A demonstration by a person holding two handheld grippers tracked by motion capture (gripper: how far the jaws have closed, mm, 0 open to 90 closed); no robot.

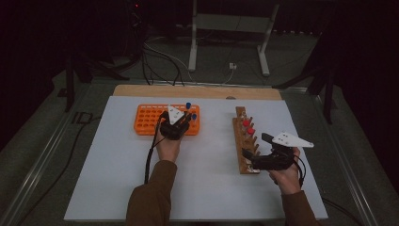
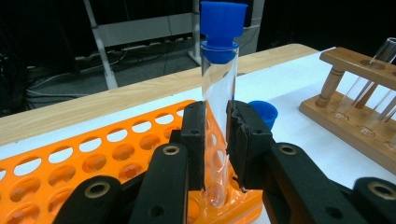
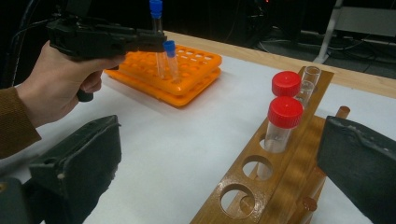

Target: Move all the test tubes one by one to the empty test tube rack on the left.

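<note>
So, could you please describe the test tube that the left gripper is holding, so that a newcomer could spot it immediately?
Start at the orange rack on the left half of the white table. At the rack's right end, the left gripper clamps a clear blue-capped test tube, its bottom in a corner hole. Its blue-capped neighbour sits lower, ungripped; the wooden rack's tubes have red caps.

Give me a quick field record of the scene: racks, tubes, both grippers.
surface: white board on a wooden table
orange rack: far left, holds two blue-capped tubes at its right end
held tube: upright, blue cap, bottom seated in an orange rack hole
second blue tube: stands beside the held one
wooden rack: right side, two red-capped tubes and one uncapped tube; near holes empty
left gripper: shut on held tube
right gripper: open, at the wooden rack's near end, holding nothing
</note>
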